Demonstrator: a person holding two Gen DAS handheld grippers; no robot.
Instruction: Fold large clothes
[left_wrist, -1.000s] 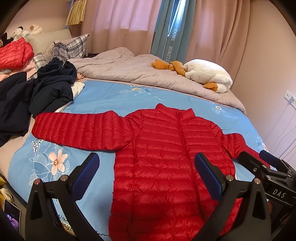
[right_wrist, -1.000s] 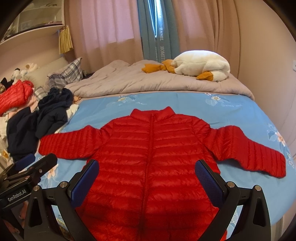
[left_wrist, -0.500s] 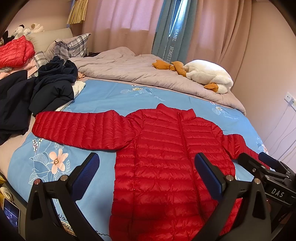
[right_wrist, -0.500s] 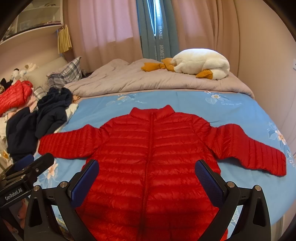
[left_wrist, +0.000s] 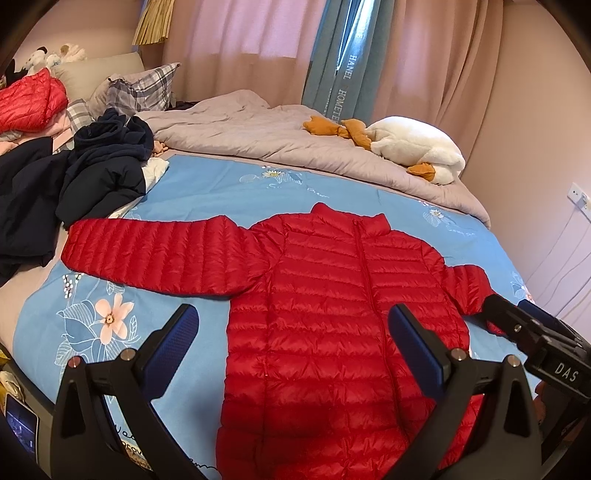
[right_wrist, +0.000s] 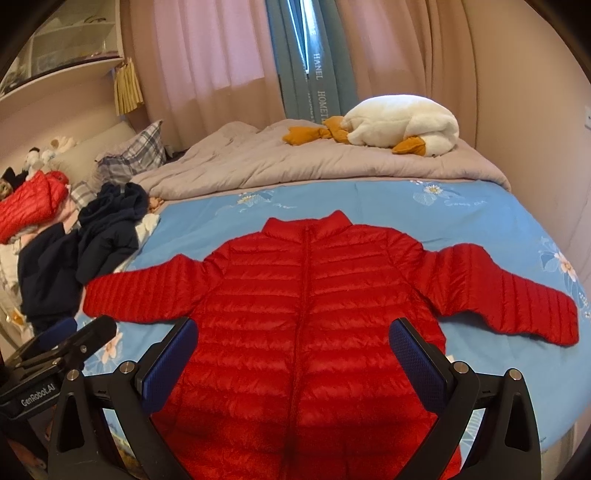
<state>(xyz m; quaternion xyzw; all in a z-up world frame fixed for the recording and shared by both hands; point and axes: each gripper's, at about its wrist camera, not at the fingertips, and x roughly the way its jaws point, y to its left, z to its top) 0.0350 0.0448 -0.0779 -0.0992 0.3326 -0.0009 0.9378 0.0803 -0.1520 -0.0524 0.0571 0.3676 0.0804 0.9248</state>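
A wide bed spread with a light-blue floral sheet (left_wrist: 207, 188) carries the scene, its far half covered by a rumpled grey quilt (left_wrist: 258, 136) on which a white plush goose with orange feet (right_wrist: 402, 123) lies near the far right corner. Along the bed's left edge sits a heap of dark navy garments (left_wrist: 74, 173), with a second, bundled red quilted garment (left_wrist: 29, 98) beyond it toward the far left corner. At the centre of the sheet lies the task's piece, a red quilted down jacket (right_wrist: 306, 314), front up and zipped, collar pointing to the far edge and hem at the near edge, its long axis running straight away from both tools; one sleeve (left_wrist: 155, 254) stretches toward the left edge and the other sleeve (right_wrist: 506, 295) toward the right edge. The left gripper (left_wrist: 295, 339), black with blue padded fingers, hangs over the near edge with its jaws spread wide and nothing between them, just left of the jacket's centre line. The right gripper (right_wrist: 295, 347) hangs beside it, likewise spread wide and empty, centred over the zip. Neither touches the cloth. Folding has not begun, by the look of it; each tool stands nearer the sleeve on its own side, so a first fold would likely bring a sleeve inward across the body.
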